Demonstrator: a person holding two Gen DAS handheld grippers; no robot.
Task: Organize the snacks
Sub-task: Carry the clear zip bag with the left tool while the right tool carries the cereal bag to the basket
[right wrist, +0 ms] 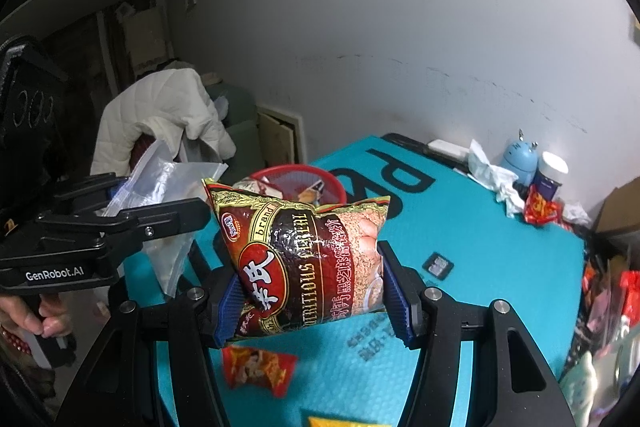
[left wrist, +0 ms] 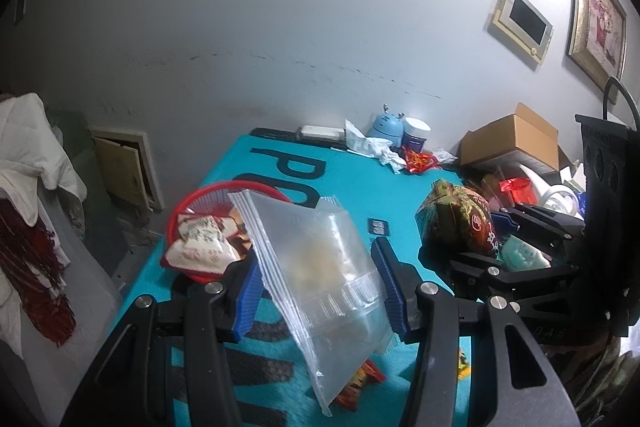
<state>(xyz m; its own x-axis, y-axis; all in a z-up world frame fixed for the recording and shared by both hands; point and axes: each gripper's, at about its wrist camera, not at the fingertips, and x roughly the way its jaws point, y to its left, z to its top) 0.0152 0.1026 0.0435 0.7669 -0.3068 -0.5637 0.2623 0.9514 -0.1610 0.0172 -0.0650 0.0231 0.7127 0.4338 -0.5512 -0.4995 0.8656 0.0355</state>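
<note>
Both tongs are loaded: my left gripper (left wrist: 318,291) is clamped partway on a clear zip bag (left wrist: 320,267), which hangs tilted between its blue pads, and my right gripper (right wrist: 310,295) is clenched just as far on a puffy cereal packet (right wrist: 304,251), both held up above the teal mat (right wrist: 480,247). As for progress, I judge the sorting only partly done: the red basket (left wrist: 188,205) already holds a few white-and-red packets, while an orange snack pouch (right wrist: 258,367) lies loose on the mat below, and these two bags are not yet placed.
</note>
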